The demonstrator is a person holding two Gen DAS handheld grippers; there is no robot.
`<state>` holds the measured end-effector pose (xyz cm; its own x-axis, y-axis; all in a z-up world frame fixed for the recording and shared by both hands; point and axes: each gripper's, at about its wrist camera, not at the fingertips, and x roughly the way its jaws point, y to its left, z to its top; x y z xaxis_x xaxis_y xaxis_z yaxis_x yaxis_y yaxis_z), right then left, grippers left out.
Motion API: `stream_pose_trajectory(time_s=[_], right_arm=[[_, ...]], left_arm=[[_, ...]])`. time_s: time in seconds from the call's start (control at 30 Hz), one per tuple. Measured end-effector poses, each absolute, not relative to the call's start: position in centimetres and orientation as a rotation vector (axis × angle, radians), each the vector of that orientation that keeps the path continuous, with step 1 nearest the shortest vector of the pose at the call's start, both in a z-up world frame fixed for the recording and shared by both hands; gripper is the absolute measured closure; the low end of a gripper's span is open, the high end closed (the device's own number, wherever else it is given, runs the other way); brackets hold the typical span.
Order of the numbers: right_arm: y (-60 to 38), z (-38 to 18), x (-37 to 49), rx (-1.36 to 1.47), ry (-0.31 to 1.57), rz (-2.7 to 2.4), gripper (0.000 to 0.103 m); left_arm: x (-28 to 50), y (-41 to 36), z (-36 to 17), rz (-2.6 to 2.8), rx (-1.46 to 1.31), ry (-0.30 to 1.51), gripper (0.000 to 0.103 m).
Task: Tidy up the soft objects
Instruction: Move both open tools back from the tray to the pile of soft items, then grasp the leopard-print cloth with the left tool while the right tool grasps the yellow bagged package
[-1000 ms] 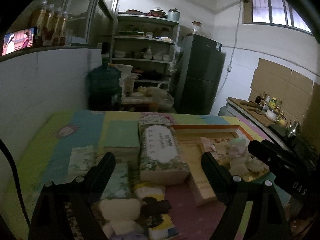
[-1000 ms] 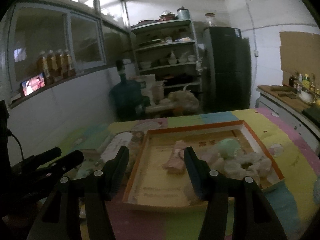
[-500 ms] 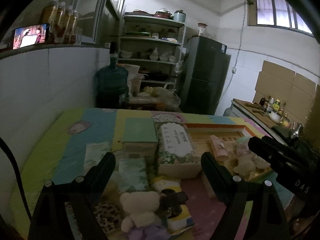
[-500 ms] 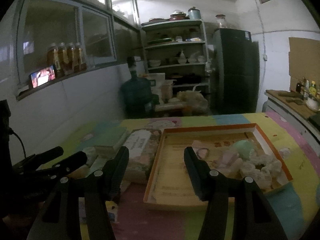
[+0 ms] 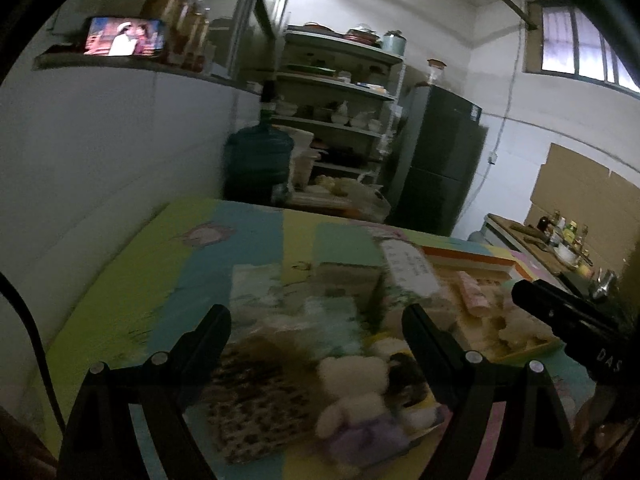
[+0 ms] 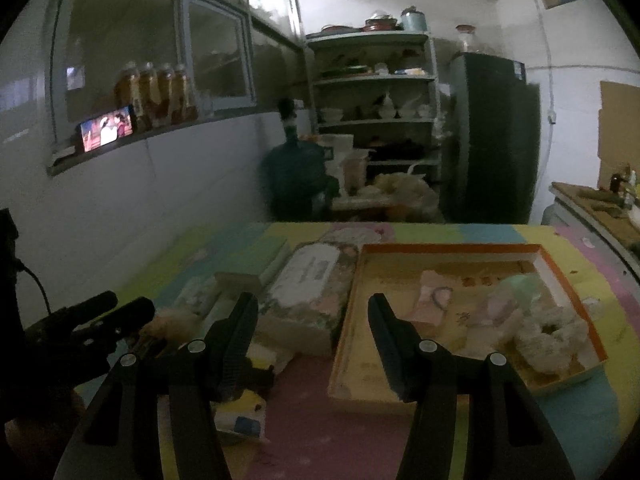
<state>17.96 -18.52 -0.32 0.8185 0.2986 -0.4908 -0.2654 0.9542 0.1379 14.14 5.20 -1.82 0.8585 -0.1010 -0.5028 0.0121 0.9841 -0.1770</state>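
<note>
My left gripper (image 5: pixel 316 322) hangs open over a heap of soft things at the table's near side. Just below its fingertips lies a cream teddy bear (image 5: pixel 352 376) in a purple outfit, and a patterned cloth (image 5: pixel 248 396) lies to its left. Nothing is between the jaws. My right gripper (image 6: pixel 314 314) is also open and holds nothing. It points at the gap between a floral tissue pack (image 6: pixel 312 280) and an orange-rimmed tray (image 6: pixel 440 248). The tray holds a pink soft piece (image 6: pixel 434 296), a green one (image 6: pixel 520 284) and a white fluffy one (image 6: pixel 548 336).
A pastel patchwork mat (image 5: pixel 140 280) covers the table, which meets a white wall on the left. A green-topped box (image 5: pixel 344 248) stands behind the heap. A yellow plush item (image 6: pixel 240 408) lies under my right gripper's left finger. A water jug (image 6: pixel 296 172), shelves and a fridge stand beyond.
Both grippers have drawn back and to the left, so the bear and the tray sit further right in their views. More of the cloth heap shows. The jaws have kept their width.
</note>
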Motion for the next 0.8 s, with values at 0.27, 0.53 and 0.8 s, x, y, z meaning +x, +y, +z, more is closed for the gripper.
stream_pose_trajectory(time_s=[0.27,0.53,0.8], right_arm=[[-16.4,-2.8,18.2,0.071,0.6,0.373,0.044],[-15.2,-5.0,18.7,0.084,0.66,0.409,0.044],[-15.2,-6.0,19.1,0.094,0.687,0.414,0.044]], left_arm=[[12.8,8.5,-3.7,-0.003,-0.205,0.557,0.015],[12.4,10.3,-5.9,0.007,-0.232,0.604,0.015],[13.7,10.5,-8.3,-0.003,-0.246,0.677,0.015]])
